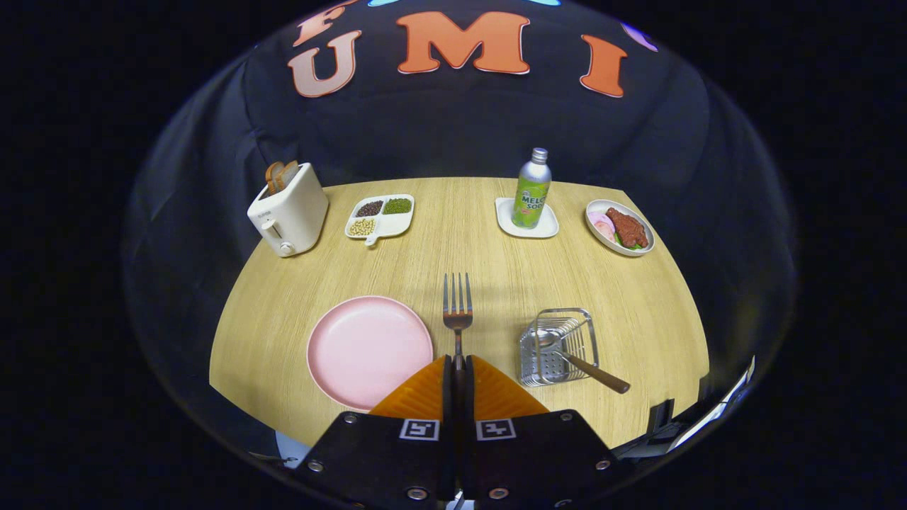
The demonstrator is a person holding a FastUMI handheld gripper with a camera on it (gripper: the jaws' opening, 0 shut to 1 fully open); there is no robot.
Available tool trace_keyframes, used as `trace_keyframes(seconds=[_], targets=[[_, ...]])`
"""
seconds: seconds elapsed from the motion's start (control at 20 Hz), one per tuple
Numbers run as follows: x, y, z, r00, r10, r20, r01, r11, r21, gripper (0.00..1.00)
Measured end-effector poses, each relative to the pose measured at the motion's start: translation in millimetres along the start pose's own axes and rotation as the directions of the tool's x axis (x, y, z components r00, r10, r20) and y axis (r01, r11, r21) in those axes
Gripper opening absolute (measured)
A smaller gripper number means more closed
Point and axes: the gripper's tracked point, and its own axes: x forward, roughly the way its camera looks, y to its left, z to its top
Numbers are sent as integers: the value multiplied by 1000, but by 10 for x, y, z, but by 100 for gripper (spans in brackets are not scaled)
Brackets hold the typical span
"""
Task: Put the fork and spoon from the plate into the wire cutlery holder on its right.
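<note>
Gripper view: claw [458, 368] clamped narrow on the fork [458, 304] handle, tines pointing ahead above the surface [496, 269], between the pink plate [369, 350] and the wire cutlery holder [558, 346]. The spoon [577, 361] already lies in the holder. Judged: fork is light, rigid, slick metal; grip mid-handle to prevent pivoting.

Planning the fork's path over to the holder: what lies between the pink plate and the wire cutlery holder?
In the gripper view, the fork, clamped in the gripper, stands between the pink plate and the wire cutlery holder; otherwise bare table.
</note>
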Motion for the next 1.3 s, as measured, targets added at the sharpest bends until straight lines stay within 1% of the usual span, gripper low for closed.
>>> trace_keyframes(seconds=[0.15, 0.3, 0.55, 0.7, 0.9, 1.3], targets=[[-64, -298, -46, 998, -33, -53, 32, 999, -29, 5], [-83, -469, -87, 993, -35, -110, 31, 999, -35, 5], [-88, -680, -205, 973, -66, -221, 37, 991, -132, 5], [-24, -773, -249, 953, -91, -288, 42, 984, -174, 5], [75, -837, -316, 922, -105, -373, 49, 987, -156, 5], [297, -897, -486, 856, -135, -499, 24, 975, -222, 5]])
